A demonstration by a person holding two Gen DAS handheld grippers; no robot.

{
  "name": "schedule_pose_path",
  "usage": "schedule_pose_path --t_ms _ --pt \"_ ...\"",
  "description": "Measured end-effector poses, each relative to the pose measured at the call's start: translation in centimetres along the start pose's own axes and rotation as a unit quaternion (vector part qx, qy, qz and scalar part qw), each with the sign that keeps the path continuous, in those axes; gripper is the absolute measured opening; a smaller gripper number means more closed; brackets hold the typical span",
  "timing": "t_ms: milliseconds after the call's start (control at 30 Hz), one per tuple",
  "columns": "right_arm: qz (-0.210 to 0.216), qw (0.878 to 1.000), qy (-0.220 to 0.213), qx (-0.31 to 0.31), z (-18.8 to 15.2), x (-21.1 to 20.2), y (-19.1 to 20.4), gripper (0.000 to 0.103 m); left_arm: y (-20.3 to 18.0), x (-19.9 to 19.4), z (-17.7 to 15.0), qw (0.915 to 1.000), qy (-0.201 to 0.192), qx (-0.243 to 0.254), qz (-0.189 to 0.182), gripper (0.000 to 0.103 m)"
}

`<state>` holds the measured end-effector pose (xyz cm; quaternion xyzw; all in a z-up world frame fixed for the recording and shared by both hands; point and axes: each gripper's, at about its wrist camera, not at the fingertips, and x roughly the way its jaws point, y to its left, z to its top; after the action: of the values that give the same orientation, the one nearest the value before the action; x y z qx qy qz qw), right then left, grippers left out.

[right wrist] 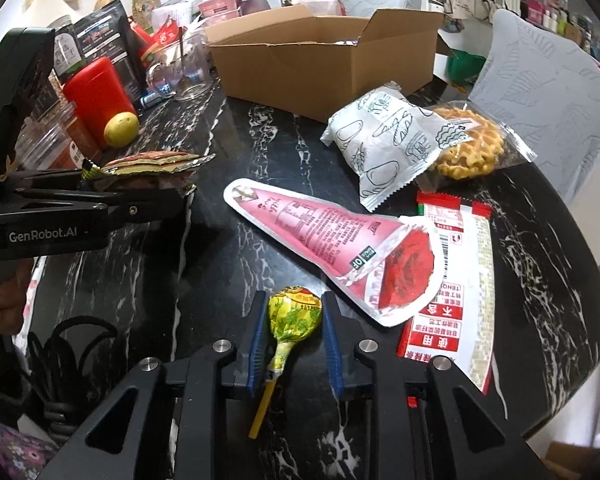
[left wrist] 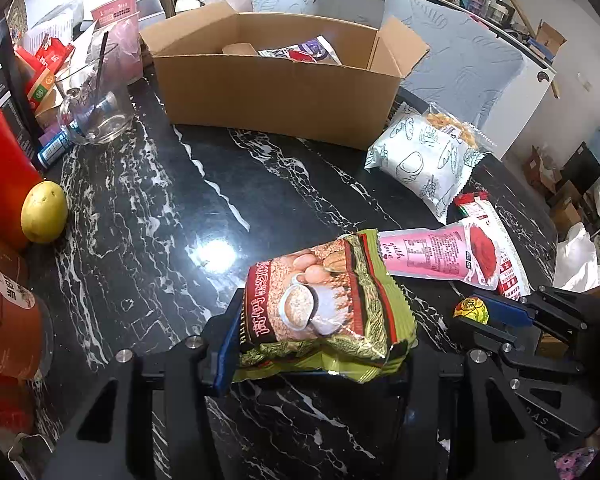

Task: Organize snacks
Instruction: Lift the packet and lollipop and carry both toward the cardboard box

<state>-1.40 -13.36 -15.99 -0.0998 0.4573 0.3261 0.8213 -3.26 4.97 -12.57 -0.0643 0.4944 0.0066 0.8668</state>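
Observation:
A green oat-drink packet (left wrist: 332,304) hangs just above the black marble table (left wrist: 160,208), and my left gripper (left wrist: 320,336) is shut on its lower part. From the right wrist view that packet (right wrist: 152,162) shows edge-on in the left gripper (right wrist: 172,184). My right gripper (right wrist: 294,320) is shut on the head of a yellow-wrapped lollipop (right wrist: 294,316), stick pointing back toward the camera; it also shows as the lollipop (left wrist: 470,307) at the right. An open cardboard box (left wrist: 276,88) stands at the back with some packets inside.
On the table lie a pink cone pouch (right wrist: 328,232), a red-and-white packet (right wrist: 460,280), a white bread packet (right wrist: 384,140) and a waffle bag (right wrist: 468,148). A glass jug (left wrist: 92,108), a yellow fruit (left wrist: 44,212) and a red container (left wrist: 0,168) crowd the left.

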Motion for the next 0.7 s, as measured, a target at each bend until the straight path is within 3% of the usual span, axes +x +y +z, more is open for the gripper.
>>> schedule_pose_path --t_ms 433,700 --pt "0.018 0.999 -0.04 0.012 1.5 -2.5 -0.8 0.026 -1.1 -2.2 1.1 0.9995 -0.03 0.008 -0.009 0.051" --pt "0.021 0.997 -0.073 0.014 3.8 -4.3 -1.9 0.026 -2.4 -4.2 3.6 0.9969 -0.073 0.027 -0.012 0.051"
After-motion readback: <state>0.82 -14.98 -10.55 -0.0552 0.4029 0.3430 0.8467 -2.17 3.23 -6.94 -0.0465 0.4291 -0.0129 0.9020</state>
